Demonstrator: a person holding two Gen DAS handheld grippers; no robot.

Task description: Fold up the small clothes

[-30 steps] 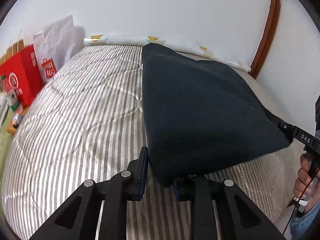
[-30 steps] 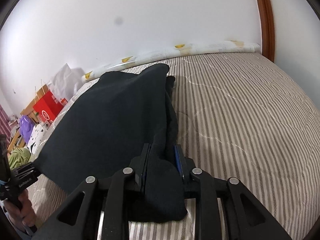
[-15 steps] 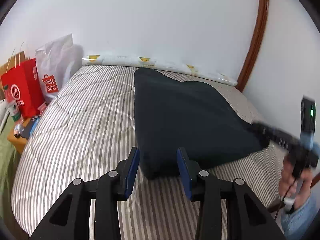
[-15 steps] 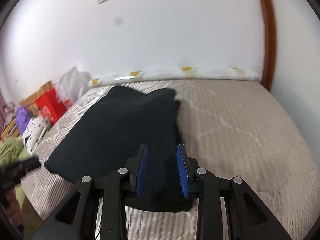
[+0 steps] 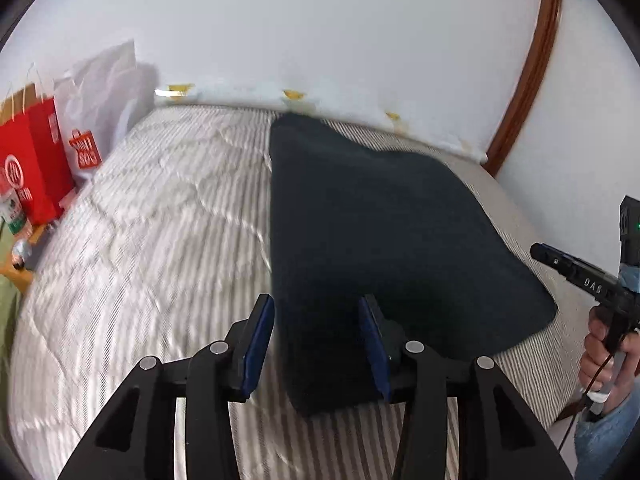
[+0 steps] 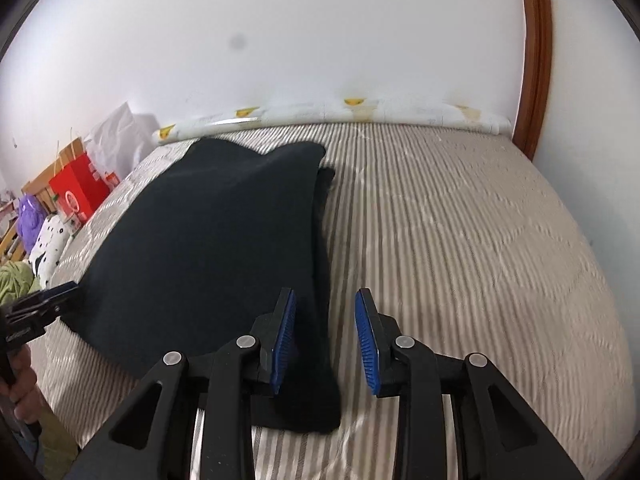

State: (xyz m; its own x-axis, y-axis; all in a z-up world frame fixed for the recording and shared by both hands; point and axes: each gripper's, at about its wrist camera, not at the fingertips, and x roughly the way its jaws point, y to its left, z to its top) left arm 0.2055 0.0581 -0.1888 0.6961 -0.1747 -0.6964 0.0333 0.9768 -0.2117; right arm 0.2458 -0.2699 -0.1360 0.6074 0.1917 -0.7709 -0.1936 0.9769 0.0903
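Note:
A dark navy folded garment [image 5: 380, 220] lies flat on the striped bed [image 5: 160, 220]. Its near left corner sits under and between the blue pads of my left gripper [image 5: 316, 320]. Those jaws are opening and the pads stand clear of the cloth. In the right wrist view the same garment [image 6: 220, 232] spreads to the left. Its near right corner lies below my right gripper [image 6: 326, 312], close to the left pad. The right pads are apart and press on nothing.
Red paper bags [image 5: 32, 168] and a white bag [image 5: 104, 92] stand left of the bed. A white patterned roll [image 6: 340, 114] lies along the wall. A wooden door frame [image 6: 532, 60] is at the right. A person's hand [image 5: 604, 344] shows at the right edge.
Both grippers have let go of the garment's near corners, widened their jaws and lifted a little. The garment now rests flat on the bed.

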